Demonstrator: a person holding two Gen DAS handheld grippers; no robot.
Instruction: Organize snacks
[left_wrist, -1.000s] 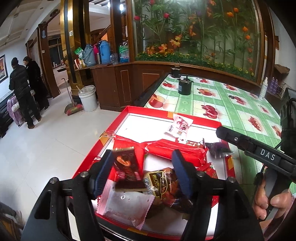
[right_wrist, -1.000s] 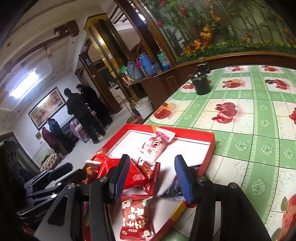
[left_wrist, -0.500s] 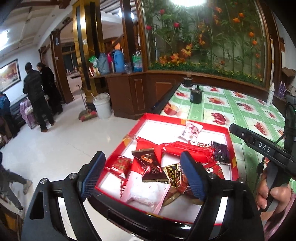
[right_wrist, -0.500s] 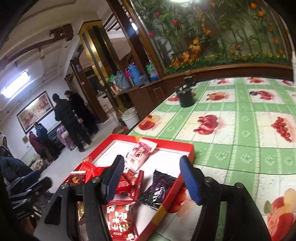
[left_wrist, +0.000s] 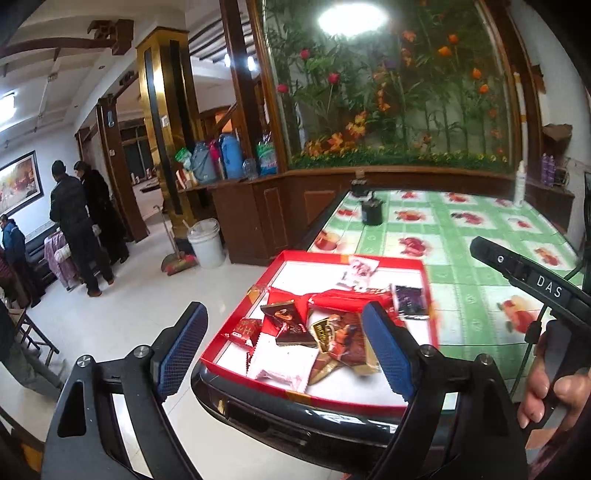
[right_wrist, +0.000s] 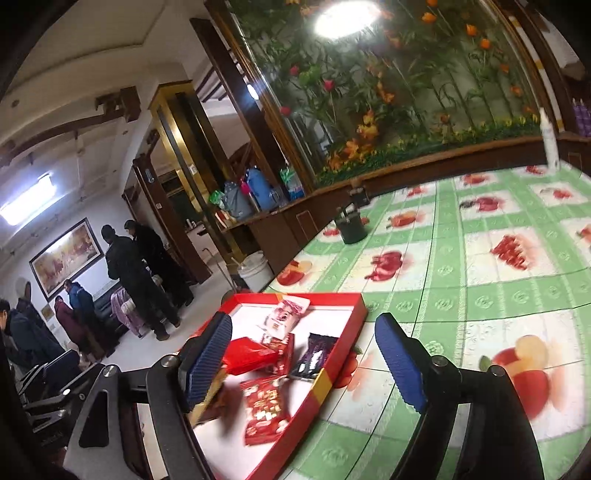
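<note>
A red tray of wrapped snacks sits at the near corner of the bench, its long side running away from the bench edge toward the flower mural. The packets seem heaped at the tray's near end because that is where both grippers can reach; the far end is mostly bare white floor.

Left of the tray, the left hand-held gripper hangs over the bench edge, jaws opening wide, nothing between its pads. Just inside the tray's left wall lies a small red packet. Right of it a dark chocolate packet lies flat, its long axis angled toward the tray's far left corner. A white packet lies nearest the tray's front wall. Across the tray's middle a long red pack lies crosswise, wall to wall. Beyond it a pale packet rests alone at the far end. By the tray's right wall a purple packet points along the tray's length.

Right of the tray, the right hand-held gripper is also opening, empty, likely freshly released.
</note>
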